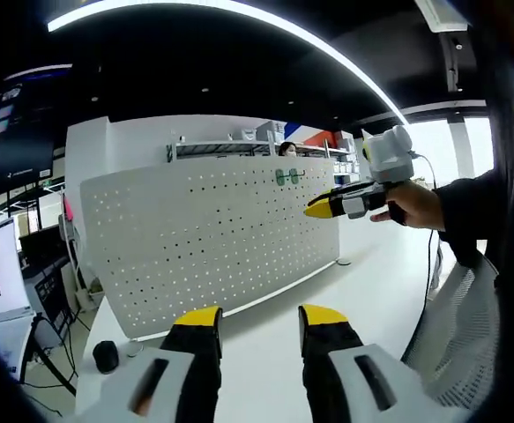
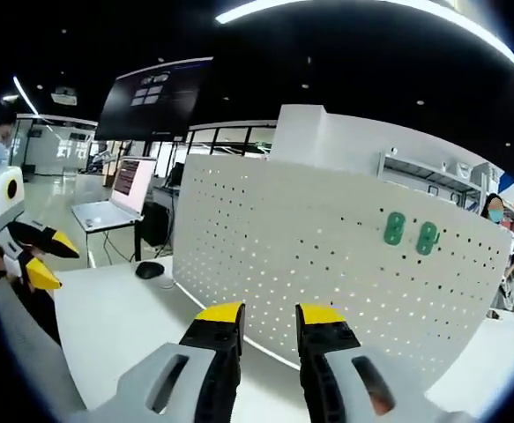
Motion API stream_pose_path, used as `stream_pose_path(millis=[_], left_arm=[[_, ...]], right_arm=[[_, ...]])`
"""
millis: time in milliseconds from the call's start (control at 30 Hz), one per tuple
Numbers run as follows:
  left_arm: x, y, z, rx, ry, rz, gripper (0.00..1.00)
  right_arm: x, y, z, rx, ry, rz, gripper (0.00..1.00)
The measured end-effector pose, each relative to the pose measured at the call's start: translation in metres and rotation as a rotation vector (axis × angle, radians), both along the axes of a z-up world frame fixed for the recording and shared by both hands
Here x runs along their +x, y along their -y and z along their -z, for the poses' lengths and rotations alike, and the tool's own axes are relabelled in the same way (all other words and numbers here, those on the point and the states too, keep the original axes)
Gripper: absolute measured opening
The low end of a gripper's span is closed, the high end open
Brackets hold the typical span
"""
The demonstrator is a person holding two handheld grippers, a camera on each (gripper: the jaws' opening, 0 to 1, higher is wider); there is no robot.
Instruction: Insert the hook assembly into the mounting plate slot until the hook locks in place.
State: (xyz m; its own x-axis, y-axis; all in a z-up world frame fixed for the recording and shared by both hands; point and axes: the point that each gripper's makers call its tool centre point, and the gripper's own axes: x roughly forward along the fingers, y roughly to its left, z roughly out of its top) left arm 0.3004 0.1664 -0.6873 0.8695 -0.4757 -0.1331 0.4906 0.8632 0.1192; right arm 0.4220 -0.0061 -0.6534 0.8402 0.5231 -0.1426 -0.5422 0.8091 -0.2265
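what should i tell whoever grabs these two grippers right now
Left gripper: open, nothing between its jaws, held back from the pegboard over the white table.
Right gripper: open and empty too, raised in front of the board; in the left gripper view it appears at the right, held by a hand.
Job's things: two green mounting plates sit side by side high on the pegboard. No hook is seen in either gripper or on the plates.
Done: nothing inserted yet.
Left: find and pick up the hook assembly, then push it into a plate slot until it locks.
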Motion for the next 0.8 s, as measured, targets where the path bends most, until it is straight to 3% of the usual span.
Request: stream_pose_path(millis=[533, 567, 800], left_arm=[[-0.008, -0.006, 0.001, -0.007, -0.006, -0.023, 0.35], [-0.007, -0.008, 0.0, -0.009, -0.004, -0.03, 0.35], [-0.007, -0.011, 0.0, -0.013, -0.003, -0.04, 0.35]], right_arm=[[-0.038, -0.04, 0.059, -0.073, -0.117, -0.132, 0.21], [-0.044, -0.048, 0.072, -0.089, -0.144, -0.159, 0.21], [-0.051, -0.056, 0.088, -0.111, -0.175, -0.19, 0.21]])
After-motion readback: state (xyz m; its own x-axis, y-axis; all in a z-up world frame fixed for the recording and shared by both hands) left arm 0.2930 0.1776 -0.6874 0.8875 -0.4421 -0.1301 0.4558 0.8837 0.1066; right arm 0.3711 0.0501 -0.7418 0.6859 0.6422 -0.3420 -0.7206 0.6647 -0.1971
